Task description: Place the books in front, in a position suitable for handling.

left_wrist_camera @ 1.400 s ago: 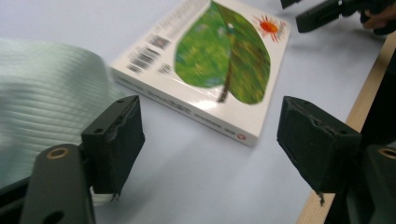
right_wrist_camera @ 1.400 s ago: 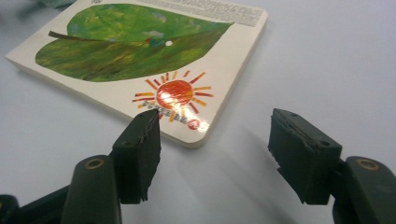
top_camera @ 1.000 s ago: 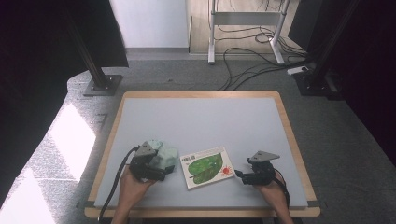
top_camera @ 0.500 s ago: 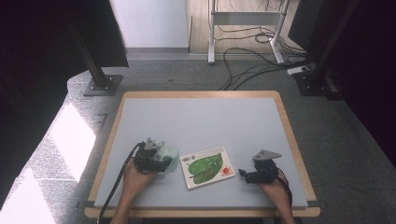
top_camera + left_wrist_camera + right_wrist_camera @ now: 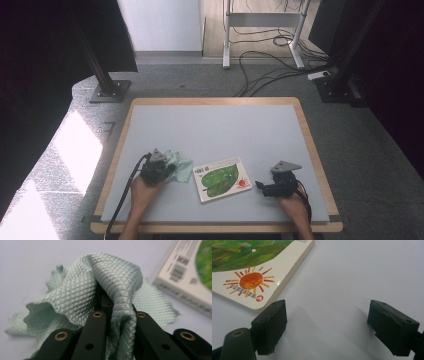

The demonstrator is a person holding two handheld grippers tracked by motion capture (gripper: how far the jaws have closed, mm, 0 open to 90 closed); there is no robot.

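Observation:
A pale green woven cloth [image 5: 181,167] lies crumpled on the grey table [image 5: 215,125], left of a board book [image 5: 222,178] with a green leaf and an orange sun on its cover. My left gripper [image 5: 169,171] has just been closing and is now shut on the cloth. In the left gripper view a fold of the cloth [image 5: 75,297] bulges up over my left gripper [image 5: 110,307]. My right gripper [image 5: 259,186] rests low on the table right of the book. Its jaws have just been opening, and my right gripper [image 5: 327,327] stands open with nothing between them, beside the book's sun corner [image 5: 249,270].
The book's barcoded edge [image 5: 190,282] lies close to the cloth's right side. The table's wooden rim [image 5: 310,150] runs around the grey mat. Beyond the table are dark stand bases [image 5: 107,92], cables [image 5: 260,75] and a metal frame [image 5: 260,20] on the floor.
My left gripper has sunk onto the cloth and closed, bunching a fold between its jaws. The right gripper and the book have kept their places.

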